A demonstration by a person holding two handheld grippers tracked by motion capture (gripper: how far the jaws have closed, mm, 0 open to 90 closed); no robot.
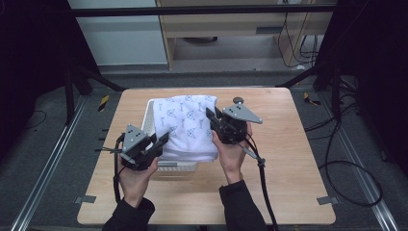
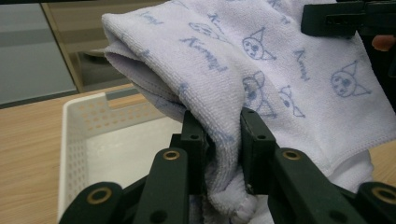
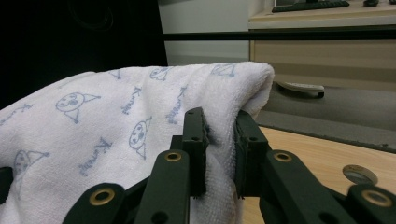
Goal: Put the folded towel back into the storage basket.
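Observation:
A folded white towel (image 1: 187,126) with a blue cartoon print hangs above a white perforated basket (image 1: 150,115) in the middle of the table. My left gripper (image 1: 162,139) is shut on the towel's near left edge; in the left gripper view the towel (image 2: 243,79) bunches between the jaws, at the gripper (image 2: 223,140). My right gripper (image 1: 210,115) is shut on the towel's right edge; in the right gripper view a thick fold of the towel (image 3: 140,116) is pinched at the gripper (image 3: 220,135). The basket's floor (image 2: 121,154) shows bare below the towel.
A wooden table (image 1: 288,163) carries the basket, with bare wood right and in front of it. A small round grey knob (image 1: 238,100) sits on the table beyond my right gripper, seen also as a disc (image 3: 359,175). Cables (image 1: 346,163) lie on the floor right.

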